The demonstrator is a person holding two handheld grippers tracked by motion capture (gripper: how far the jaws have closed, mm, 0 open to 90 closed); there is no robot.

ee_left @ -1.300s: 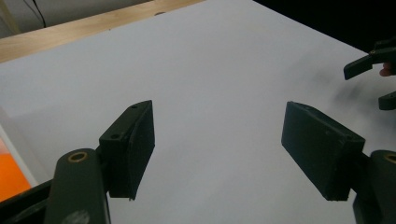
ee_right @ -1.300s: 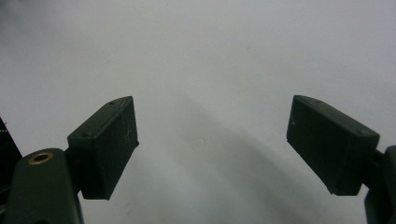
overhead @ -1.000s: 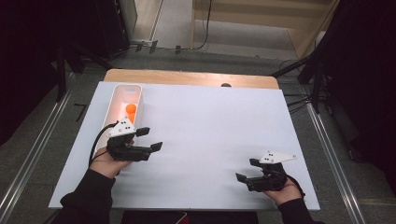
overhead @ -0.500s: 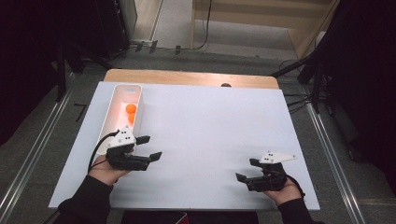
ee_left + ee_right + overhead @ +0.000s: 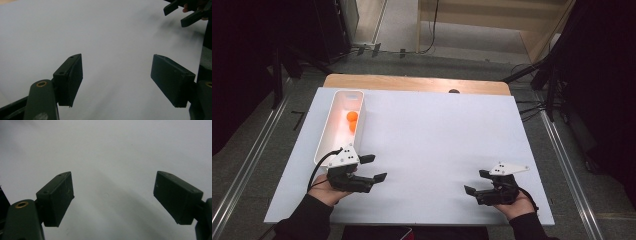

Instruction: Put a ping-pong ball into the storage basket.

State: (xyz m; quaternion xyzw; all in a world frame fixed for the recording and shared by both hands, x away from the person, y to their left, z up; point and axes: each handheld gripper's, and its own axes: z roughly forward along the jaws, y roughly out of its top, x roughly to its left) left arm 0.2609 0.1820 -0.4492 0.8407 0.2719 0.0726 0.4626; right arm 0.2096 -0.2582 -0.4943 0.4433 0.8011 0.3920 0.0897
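A long white tray (image 5: 331, 141) lies at the far left of the white table sheet (image 5: 437, 130). An orange ball (image 5: 352, 116) rests in it, with an orange patch just below the ball that I cannot tell from a reflection. My left gripper (image 5: 378, 167) is held just in front of the tray's near end, pointing right, open and empty. In the left gripper view its jaws (image 5: 117, 77) stand apart over bare sheet. My right gripper (image 5: 474, 181) rests near the front right, pointing left, open with nothing between its fingers (image 5: 113, 198).
A strip of wooden tabletop (image 5: 412, 82) shows beyond the sheet's far edge. Dark stands and cables ring the table on the floor. The right gripper's fingertips (image 5: 185, 12) appear at the top right of the left gripper view.
My left gripper has drawn back from beside the tray toward the table's near edge and sunk a little. Its jaws stay equally wide. The right gripper has not moved.
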